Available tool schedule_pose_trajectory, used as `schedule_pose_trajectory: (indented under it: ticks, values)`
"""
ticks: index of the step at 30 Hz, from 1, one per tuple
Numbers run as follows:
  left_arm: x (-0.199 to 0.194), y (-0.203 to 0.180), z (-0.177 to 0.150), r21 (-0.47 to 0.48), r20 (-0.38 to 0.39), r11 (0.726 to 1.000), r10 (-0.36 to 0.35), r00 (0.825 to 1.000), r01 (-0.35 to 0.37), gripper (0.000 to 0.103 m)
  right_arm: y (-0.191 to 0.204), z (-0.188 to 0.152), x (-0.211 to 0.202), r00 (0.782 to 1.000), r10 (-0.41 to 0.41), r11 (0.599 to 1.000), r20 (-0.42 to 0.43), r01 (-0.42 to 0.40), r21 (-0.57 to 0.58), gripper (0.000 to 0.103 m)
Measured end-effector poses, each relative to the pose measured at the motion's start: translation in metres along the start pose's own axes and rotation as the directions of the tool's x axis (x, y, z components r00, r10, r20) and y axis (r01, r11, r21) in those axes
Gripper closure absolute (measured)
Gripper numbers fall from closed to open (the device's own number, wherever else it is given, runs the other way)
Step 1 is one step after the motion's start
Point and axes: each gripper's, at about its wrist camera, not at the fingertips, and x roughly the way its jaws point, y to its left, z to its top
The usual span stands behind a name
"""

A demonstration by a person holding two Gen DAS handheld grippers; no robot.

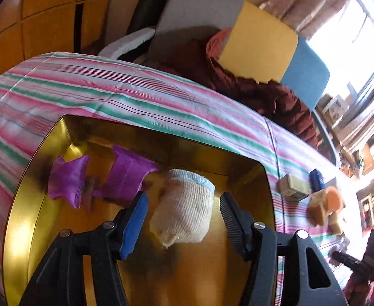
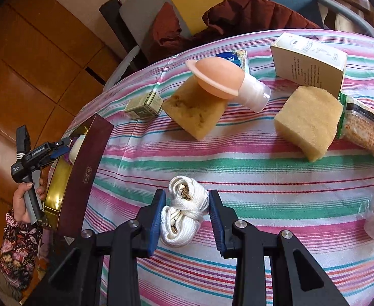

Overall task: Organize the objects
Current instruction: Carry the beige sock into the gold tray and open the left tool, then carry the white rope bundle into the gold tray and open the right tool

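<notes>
The left gripper (image 1: 183, 210) stands apart around a soft, light sock roll (image 1: 184, 209) inside the gold tin (image 1: 21, 219), unpressed. The right gripper (image 2: 187, 211) is clamped on a limp white strap bundle (image 2: 184, 211), best held mid-coil.

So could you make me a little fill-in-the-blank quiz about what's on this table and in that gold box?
1. The right gripper is shut on a bundle of ____ strap.
2. The rolled sock lies inside the ____ tin, between the left gripper's open fingers.
3. Beside the sock lie two ____ wrappers.
4. The peach-coloured cap rests on a ____.

Missing words: white; gold; purple; sponge
</notes>
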Motion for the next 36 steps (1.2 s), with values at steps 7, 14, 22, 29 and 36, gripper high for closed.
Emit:
schedule_pose_trajectory:
  ticks: [7, 14, 22, 29, 36]
  values:
    - [-0.038, -0.003, -0.052, -0.052, 0.114, 0.998, -0.039, 0.993, 0.045, 0.043, 0.01, -0.005, 0.007, 1.0, 0.008, 0.999, -0.006, -0.008, -0.033, 0.068]
    - [-0.057, -0.017, -0.089, -0.016, 0.167, 0.998, -0.06, 0.984, 0.063, 0.043, 0.049, -0.01, 0.02, 1.0, 0.026, 0.996, -0.007, -0.027, -0.084, 0.068]
    - [-0.067, -0.015, -0.091, -0.058, 0.199, 0.997, -0.03, 0.98, 0.042, 0.043, 0.152, 0.018, 0.055, 0.997, 0.081, 0.97, -0.008, -0.081, -0.229, 0.068]
    - [-0.069, -0.004, -0.09, -0.097, 0.19, 0.995, -0.005, 0.982, 0.024, 0.043, 0.225, 0.036, 0.097, 0.999, 0.033, 0.929, -0.008, -0.033, -0.368, 0.068]
    - [-0.067, 0.001, -0.089, -0.119, 0.181, 0.993, -0.001, 0.984, 0.023, 0.043, 0.263, 0.053, 0.137, 0.997, -0.068, 0.893, 0.031, 0.074, -0.444, 0.068]
